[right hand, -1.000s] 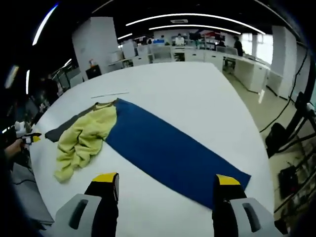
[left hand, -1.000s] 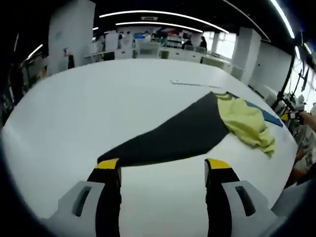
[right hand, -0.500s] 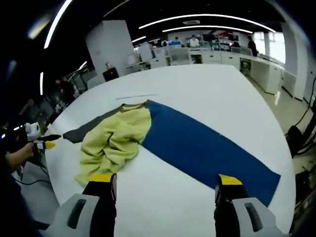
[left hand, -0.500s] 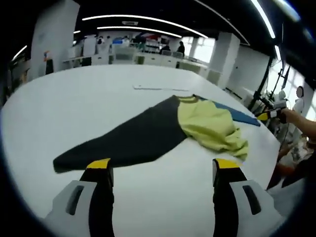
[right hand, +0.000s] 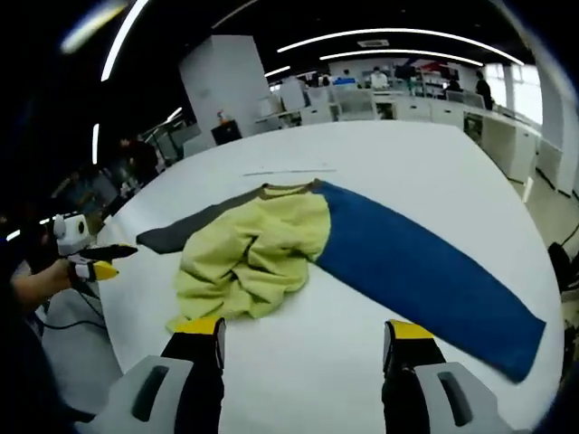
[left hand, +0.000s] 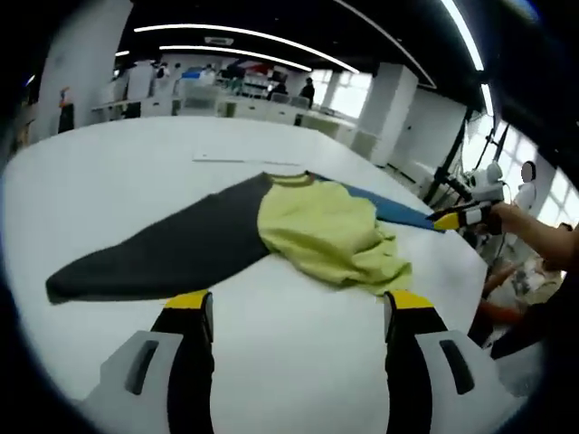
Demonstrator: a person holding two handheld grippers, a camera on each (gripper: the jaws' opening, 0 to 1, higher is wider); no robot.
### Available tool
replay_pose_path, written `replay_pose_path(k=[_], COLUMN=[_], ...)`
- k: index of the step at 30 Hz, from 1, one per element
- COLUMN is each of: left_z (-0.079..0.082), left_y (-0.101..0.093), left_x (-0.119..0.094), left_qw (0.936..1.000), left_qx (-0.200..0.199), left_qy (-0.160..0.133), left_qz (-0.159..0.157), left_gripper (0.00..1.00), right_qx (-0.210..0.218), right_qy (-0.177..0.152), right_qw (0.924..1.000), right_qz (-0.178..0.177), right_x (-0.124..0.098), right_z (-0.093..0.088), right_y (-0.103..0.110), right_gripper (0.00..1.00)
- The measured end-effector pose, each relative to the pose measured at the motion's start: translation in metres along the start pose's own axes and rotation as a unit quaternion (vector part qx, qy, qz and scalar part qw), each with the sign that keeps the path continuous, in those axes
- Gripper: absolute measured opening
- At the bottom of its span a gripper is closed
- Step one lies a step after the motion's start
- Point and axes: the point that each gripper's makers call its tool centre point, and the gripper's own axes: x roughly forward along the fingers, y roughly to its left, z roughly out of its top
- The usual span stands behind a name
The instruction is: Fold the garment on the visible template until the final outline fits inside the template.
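The garment [left hand: 317, 231] lies on the white table [left hand: 118, 172] ahead of both my tongs, touching neither. Its crumpled yellow body sits in the middle, just beyond my left gripper [left hand: 297, 312] and a little toward its right jaw, with the dark grey sleeve [left hand: 154, 258] stretching off past the left jaw. From my right gripper [right hand: 303, 339], the yellow heap [right hand: 249, 258] lies just beyond the left jaw and the blue sleeve [right hand: 425, 271] runs away past the right jaw toward the table edge. Both grippers have their jaws wide apart and hold nothing. I can read no writing or labels on the cloth. A thin pale strip [right hand: 289, 170] lies on the table just beyond the collar. Farther off are desks, white pillars and long ceiling lights [right hand: 407, 41] of an open office.
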Motion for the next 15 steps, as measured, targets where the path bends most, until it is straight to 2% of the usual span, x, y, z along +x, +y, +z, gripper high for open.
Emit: replay_pose_path(k=[9,15], left_z=[-0.019,-0.03], left_y=[-0.037,-0.061], left_x=[0.02,0.033], left_qw=[0.9992,0.9983], left_qx=[0.011,0.016], left_qy=[0.019,0.029], left_qz=[-0.032,-0.049], left_gripper=[0.61,0.6], right_qx=[-0.014,-0.025], right_qy=[-0.002,-0.004], right_qw=[0.9997,0.9992], right_qz=[0.022,0.031], right_x=[0.019,0.029], right_z=[-0.006,-0.008], right_y=[0.026,0.042], right_gripper=[0.57,0.51])
